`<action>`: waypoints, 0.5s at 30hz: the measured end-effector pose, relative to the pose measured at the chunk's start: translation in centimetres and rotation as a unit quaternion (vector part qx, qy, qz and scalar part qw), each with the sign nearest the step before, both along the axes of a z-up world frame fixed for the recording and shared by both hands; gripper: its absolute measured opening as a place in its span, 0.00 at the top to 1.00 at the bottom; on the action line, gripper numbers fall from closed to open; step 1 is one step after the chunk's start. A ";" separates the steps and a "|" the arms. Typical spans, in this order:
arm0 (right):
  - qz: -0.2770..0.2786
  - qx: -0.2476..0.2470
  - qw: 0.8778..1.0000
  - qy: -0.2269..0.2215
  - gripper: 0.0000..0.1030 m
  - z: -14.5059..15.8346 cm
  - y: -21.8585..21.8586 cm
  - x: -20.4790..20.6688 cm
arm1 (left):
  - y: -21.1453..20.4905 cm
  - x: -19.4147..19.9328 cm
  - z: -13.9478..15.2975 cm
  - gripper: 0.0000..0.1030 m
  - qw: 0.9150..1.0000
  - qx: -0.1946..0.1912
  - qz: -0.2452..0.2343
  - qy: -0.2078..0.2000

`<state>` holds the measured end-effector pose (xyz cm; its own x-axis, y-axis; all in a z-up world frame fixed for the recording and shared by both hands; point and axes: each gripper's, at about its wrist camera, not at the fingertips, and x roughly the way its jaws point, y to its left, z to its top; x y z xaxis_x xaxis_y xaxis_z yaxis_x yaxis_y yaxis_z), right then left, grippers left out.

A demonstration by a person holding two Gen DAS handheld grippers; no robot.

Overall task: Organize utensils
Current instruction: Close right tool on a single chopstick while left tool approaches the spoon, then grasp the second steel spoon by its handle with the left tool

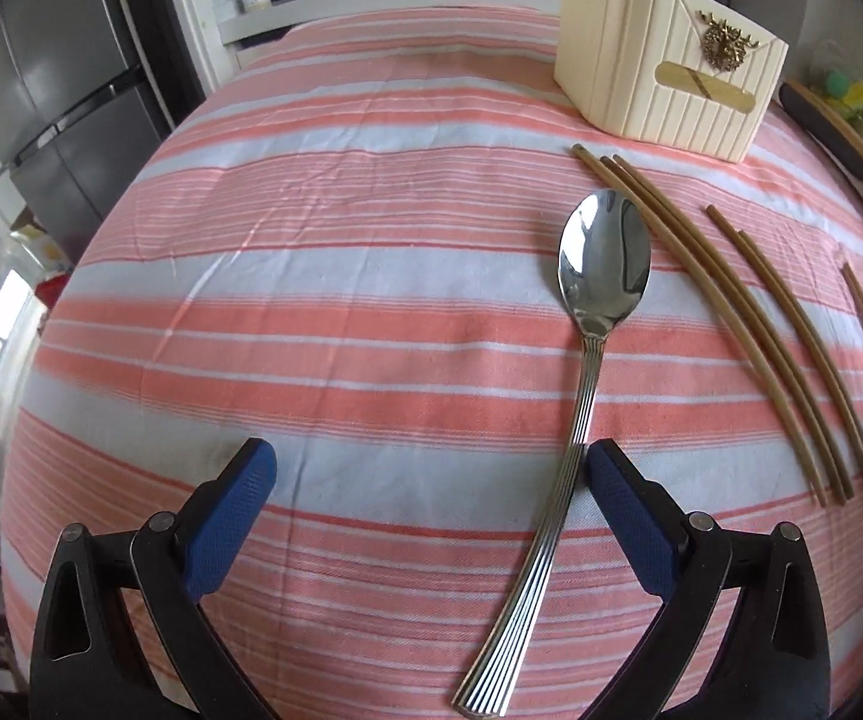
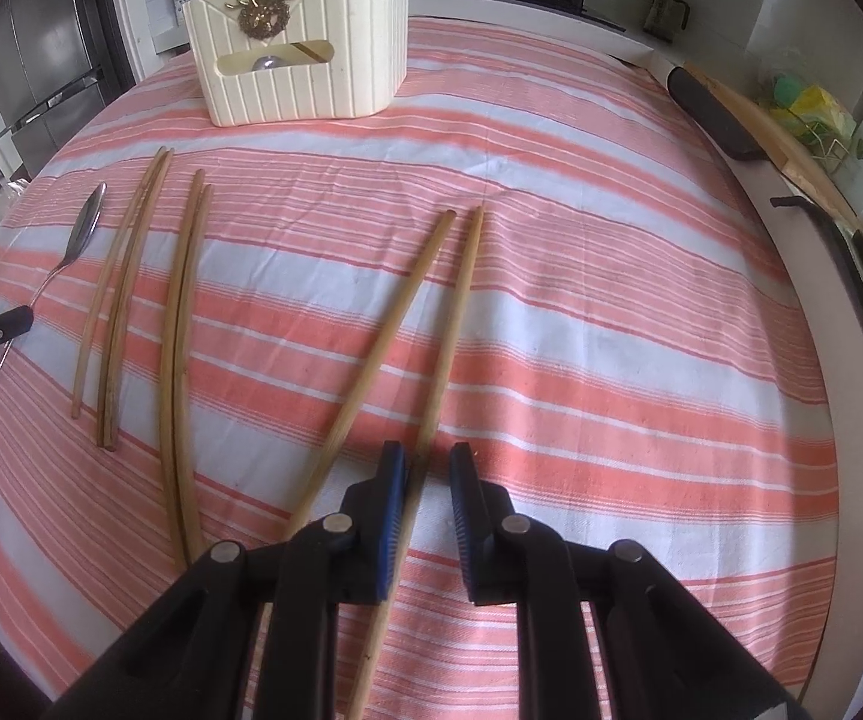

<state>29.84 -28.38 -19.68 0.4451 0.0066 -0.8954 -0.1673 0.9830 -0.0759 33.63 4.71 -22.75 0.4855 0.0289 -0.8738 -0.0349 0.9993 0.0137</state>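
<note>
The spoon (image 1: 602,276) lies on the desk (image 1: 311,312) in front of the cream holder (image 1: 665,78), its handle between the released left tongs (image 1: 431,480). Centre before clenching. The right tongs (image 2: 428,480) straddle a chopstick (image 2: 449,324), not yet clenched.

chopsticks (image 2: 182,354): 6, lying in three pairs on the cloth | spoon (image 1: 602,258): 1 on the cloth, plus 1 rounded metal piece behind the holder's slot, kind unclear | holder (image 2: 299,42): 1, cream | cloth (image 2: 581,330): 1, striped | grippers: 2
</note>
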 end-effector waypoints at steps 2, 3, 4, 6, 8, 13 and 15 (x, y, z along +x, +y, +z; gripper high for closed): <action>0.001 0.003 1.000 0.006 0.85 0.0 -0.1 0.4 | -0.1 0.2 0.0 0.01 1.000 -0.001 -0.025 0.004; 0.002 0.004 1.000 0.011 0.85 0.0 -0.2 0.7 | -0.4 0.3 0.1 0.01 0.999 0.004 -0.046 0.006; 0.003 0.007 1.000 0.017 0.85 0.1 -0.3 1.0 | -0.7 0.4 0.1 0.01 0.998 0.008 -0.068 0.010; 0.007 0.017 0.999 0.028 0.85 0.0 -0.7 1.6 | -1.2 0.8 0.2 0.01 0.994 0.019 -0.105 0.016; 0.012 0.021 0.999 0.037 0.86 0.0 -0.9 2.0 | -1.6 1.4 0.3 0.00 0.990 0.024 -0.136 0.021; 0.023 0.004 0.999 0.042 0.86 0.0 -0.2 3.9 | -2.9 2.9 0.4 0.00 0.983 0.027 -0.181 0.024; 0.026 0.003 0.999 0.047 0.86 -0.1 0.1 5.1 | -3.5 3.8 0.5 0.00 0.980 0.029 -0.196 0.024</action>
<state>34.97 -28.24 -19.75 0.3573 0.0329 -0.9334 -0.2248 0.9730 -0.0518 37.47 1.26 -22.26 0.4276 -0.1016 -0.8982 0.3544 0.9329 0.0633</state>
